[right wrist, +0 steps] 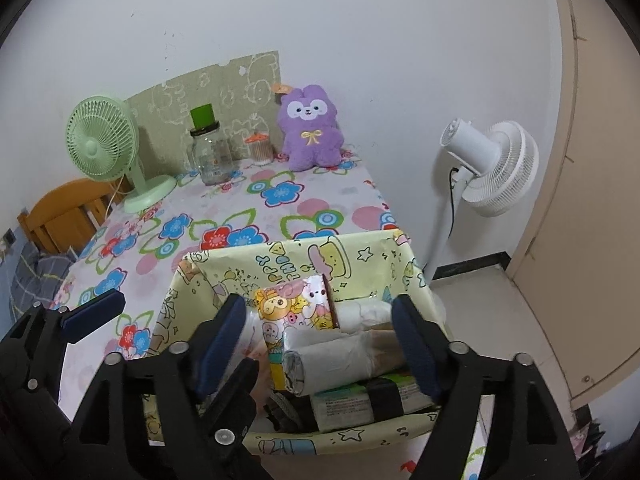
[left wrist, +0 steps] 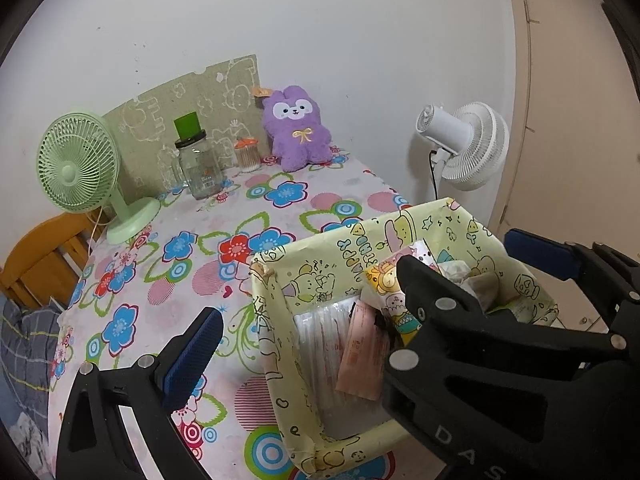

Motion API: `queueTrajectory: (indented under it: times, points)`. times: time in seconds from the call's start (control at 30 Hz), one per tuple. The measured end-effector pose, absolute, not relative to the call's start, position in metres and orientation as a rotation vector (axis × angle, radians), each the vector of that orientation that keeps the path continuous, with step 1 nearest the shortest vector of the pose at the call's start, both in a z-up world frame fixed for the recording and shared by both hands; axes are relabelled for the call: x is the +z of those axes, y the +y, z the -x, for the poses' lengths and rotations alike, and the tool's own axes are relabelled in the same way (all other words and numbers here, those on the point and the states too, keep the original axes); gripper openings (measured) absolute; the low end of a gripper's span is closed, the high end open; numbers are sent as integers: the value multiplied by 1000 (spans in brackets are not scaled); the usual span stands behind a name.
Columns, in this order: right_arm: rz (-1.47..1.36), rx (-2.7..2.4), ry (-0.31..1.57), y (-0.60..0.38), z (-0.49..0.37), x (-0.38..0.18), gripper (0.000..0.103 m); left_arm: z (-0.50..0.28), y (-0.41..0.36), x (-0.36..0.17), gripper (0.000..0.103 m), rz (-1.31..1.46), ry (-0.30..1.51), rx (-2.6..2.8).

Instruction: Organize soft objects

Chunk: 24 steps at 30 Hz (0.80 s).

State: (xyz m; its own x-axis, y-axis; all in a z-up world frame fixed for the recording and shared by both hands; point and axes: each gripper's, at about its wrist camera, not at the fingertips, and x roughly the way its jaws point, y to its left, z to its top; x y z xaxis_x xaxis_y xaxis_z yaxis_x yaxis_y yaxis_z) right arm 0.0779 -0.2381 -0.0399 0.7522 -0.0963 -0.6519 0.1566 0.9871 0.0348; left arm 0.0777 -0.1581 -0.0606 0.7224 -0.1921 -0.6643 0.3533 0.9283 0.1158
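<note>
A purple plush rabbit (left wrist: 298, 133) sits upright at the far edge of the floral table against the wall; it also shows in the right wrist view (right wrist: 310, 134). A pale yellow cartoon-print box (left wrist: 280, 280) stands at the table's near right corner, filled with tissue packs, a cartoon pouch (right wrist: 294, 306) and a white roll (right wrist: 332, 356). My left gripper (left wrist: 360, 292) is open and empty, its fingers either side of the box's left half. My right gripper (right wrist: 320, 340) is open and empty above the box's contents, not touching them.
A green desk fan (left wrist: 80, 164), a glass jar with a green lid (left wrist: 198, 164) and a cotton-swab jar (left wrist: 247, 155) stand at the table's far left. A white floor fan (right wrist: 492, 168) stands right of the table. A wooden chair (left wrist: 40, 256) is at left.
</note>
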Motion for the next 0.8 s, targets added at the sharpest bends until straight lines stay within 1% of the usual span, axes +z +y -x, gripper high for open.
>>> queueTrajectory:
  times: [0.07,0.3,0.4,0.8]
  points:
    - [-85,-144,701,-238,-77,-37,85,-78,-157,-59,102,-237,699,-302]
    - [-82,-155,686,-230,-72,-28,87,-75,-147,-50,102,-217,686,-292]
    - [-75,-159,673,-224,-69,-23,89,-73,-140,-46,102,-209,676,-284]
    - [-63,-128,623,-190,-56,2,92,-58,-91,-21,102,-140,615,-222]
